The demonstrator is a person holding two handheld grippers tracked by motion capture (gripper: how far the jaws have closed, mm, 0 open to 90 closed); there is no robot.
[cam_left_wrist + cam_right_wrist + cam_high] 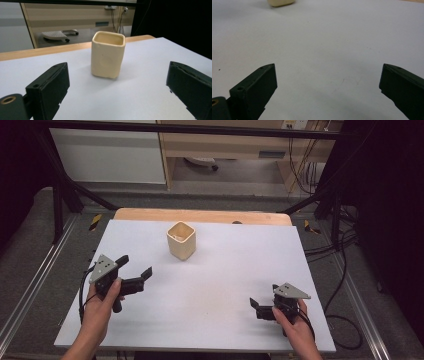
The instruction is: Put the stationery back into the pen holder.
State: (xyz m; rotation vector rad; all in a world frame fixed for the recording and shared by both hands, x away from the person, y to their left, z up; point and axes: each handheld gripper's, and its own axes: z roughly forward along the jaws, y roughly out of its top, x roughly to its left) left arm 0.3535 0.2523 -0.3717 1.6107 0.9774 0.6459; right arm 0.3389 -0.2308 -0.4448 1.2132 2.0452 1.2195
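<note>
Your left tool [134,266] hangs over the left part of the white-topped table [225,285], its two black jaws spread wide with nothing between them. It points toward the cream, square-sided ceramic cup [181,240], which stands upright and alone on the far middle of the table, near the bare wooden strip [200,215] along the back edge. In the left gripper view the cup [108,57] sits centred ahead of the gap between the jaws, apart from both of them, its open mouth up and its inside looking empty as far as you can see into it.

Your right tool [260,306] is low at the near right of the table, well apart from the cup, and it too is released: its jaws stand wide with only bare table between them. In the right gripper view only the base of the cup [280,3] shows, at the top edge.

Your left hand [102,305] and your right hand [295,322] each grip a handle.
</note>
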